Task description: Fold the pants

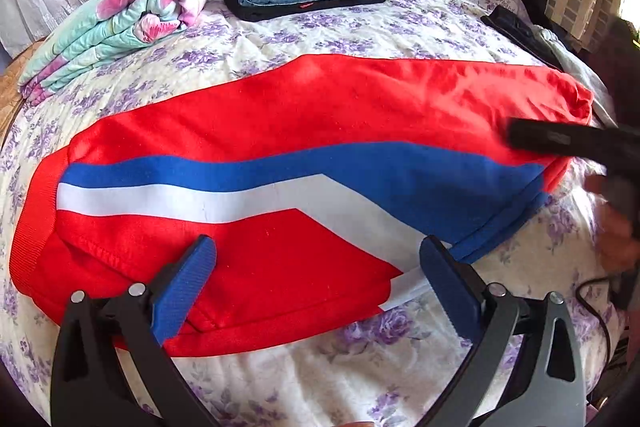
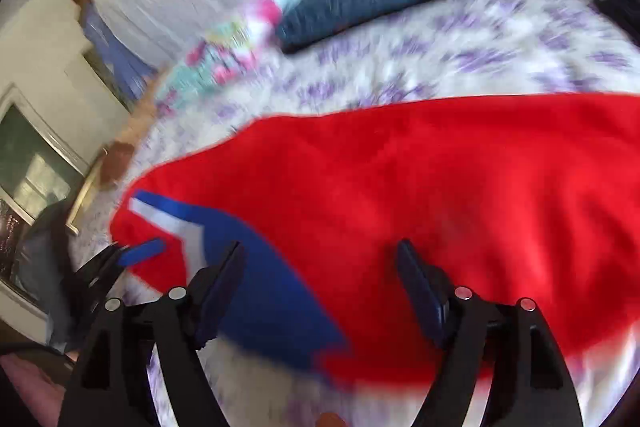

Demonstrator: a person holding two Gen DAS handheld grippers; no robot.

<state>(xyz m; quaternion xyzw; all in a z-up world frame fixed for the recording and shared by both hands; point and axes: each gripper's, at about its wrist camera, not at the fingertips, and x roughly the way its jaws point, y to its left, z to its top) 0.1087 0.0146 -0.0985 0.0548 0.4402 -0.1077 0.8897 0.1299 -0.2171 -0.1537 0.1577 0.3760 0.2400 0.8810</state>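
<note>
Right wrist view badly blurred; pants (image 2: 400, 195) edges smeared. Pants (image 1: 280, 131) lie flat across bed (image 1: 400, 23), already doubled lengthwise. Left hand-held gripper (image 1: 316, 275) spread wide, released, over near hem. Right hand-held gripper (image 2: 320, 279) also wide, holding nothing, above the fabric.
</note>
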